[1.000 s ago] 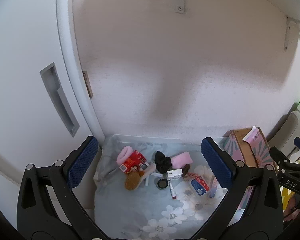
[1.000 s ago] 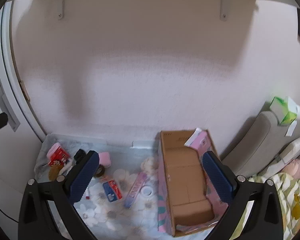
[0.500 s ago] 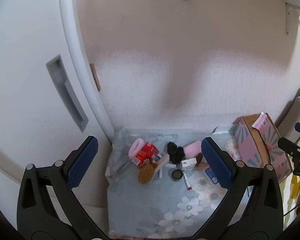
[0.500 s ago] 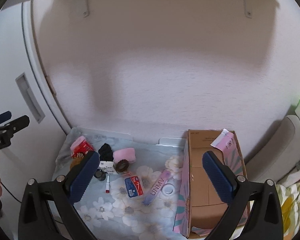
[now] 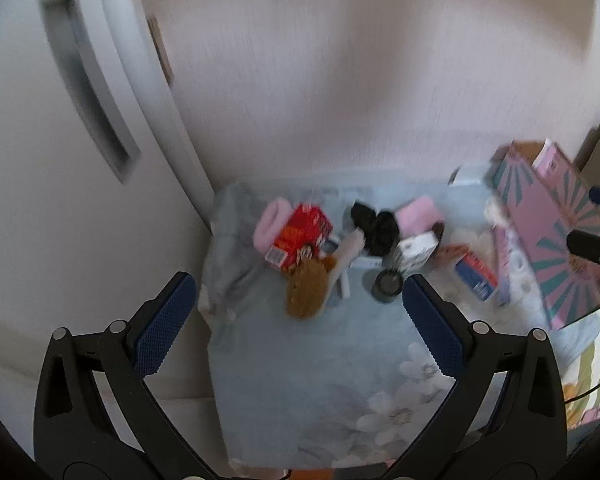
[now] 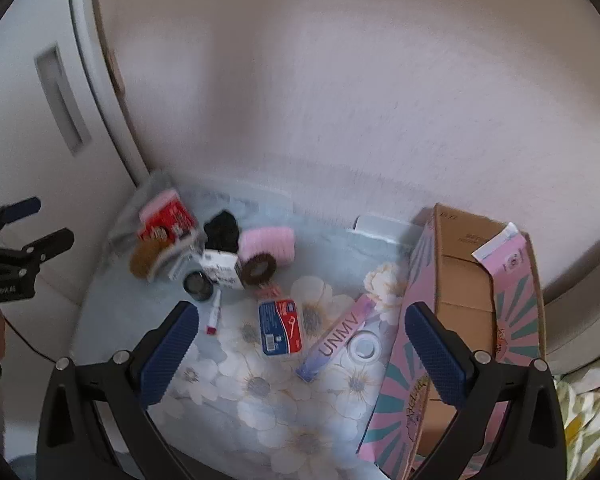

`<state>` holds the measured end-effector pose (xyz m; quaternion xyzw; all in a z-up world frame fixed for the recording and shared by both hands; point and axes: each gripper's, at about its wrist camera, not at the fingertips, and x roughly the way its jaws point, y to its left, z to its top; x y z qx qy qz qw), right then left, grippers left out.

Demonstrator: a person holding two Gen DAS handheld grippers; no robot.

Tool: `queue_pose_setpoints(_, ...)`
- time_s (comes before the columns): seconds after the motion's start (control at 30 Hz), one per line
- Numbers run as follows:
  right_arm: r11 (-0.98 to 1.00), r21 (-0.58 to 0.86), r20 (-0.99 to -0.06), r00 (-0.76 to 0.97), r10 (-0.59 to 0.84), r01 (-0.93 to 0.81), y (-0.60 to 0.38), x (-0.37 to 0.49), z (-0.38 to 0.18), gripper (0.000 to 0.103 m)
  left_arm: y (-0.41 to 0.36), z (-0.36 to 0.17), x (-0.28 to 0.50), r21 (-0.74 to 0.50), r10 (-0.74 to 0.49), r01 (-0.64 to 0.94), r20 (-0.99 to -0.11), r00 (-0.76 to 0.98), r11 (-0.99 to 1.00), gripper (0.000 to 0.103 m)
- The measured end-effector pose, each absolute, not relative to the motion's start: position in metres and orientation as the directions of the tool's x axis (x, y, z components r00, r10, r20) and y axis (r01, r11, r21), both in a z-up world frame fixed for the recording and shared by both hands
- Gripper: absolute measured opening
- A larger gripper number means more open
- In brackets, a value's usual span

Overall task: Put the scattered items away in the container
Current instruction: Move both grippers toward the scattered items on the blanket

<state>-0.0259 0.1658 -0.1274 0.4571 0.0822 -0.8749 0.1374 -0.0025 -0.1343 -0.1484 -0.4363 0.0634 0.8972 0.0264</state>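
Scattered items lie on a floral cloth (image 6: 260,392): a red box (image 5: 300,236), a brown puff (image 5: 306,294), a black scrunchie (image 6: 222,230), a pink roll (image 6: 268,244), a blue packet (image 6: 280,326), a purple UNMV tube (image 6: 336,340) and a lipstick (image 6: 214,314). The pink cardboard box (image 6: 464,300) stands open at the right, also in the left wrist view (image 5: 548,228). My left gripper (image 5: 300,320) is open and empty, above the puff. My right gripper (image 6: 300,344) is open and empty, above the blue packet.
A white door with a recessed handle (image 5: 88,84) stands at the left, a pale wall (image 6: 340,100) behind. A clear tape ring (image 6: 365,347) lies beside the box. Bedding with a yellow print (image 6: 580,416) lies at the right. The left gripper shows at the right wrist view's left edge (image 6: 16,256).
Both grippers have dropped lower and closer to the cloth; the items look larger. The right view has swung left, toward the scattered items. Both stay open.
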Motion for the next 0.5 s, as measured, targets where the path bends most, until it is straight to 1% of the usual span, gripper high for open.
queue_pose_setpoints(0.13, -0.931, -0.041, -0.844, -0.511, -0.162, 0.363, 0.154, -0.034, -0.148, 0.103, -0.136, -0.18, -0.018, 0.076, 0.032, -0.156, -0.805, -0.592, -0.985, 0.103)
queue_pose_setpoints(0.27, -0.911, -0.091, -0.87, -0.477, -0.124, 0.402, 0.14, -0.046, -0.175, 0.103, -0.139, -0.212, -0.035, 0.073, 0.053, -0.196, -0.821, -0.568, -0.978, 0.102)
queue_pose_setpoints(0.5, -0.884, -0.078, -0.898, -0.417, -0.138, 0.461, 0.127, -0.064, -0.219, 0.103, -0.142, -0.253, -0.054, 0.032, 0.101, -0.236, -0.84, -0.532, -0.971, 0.102)
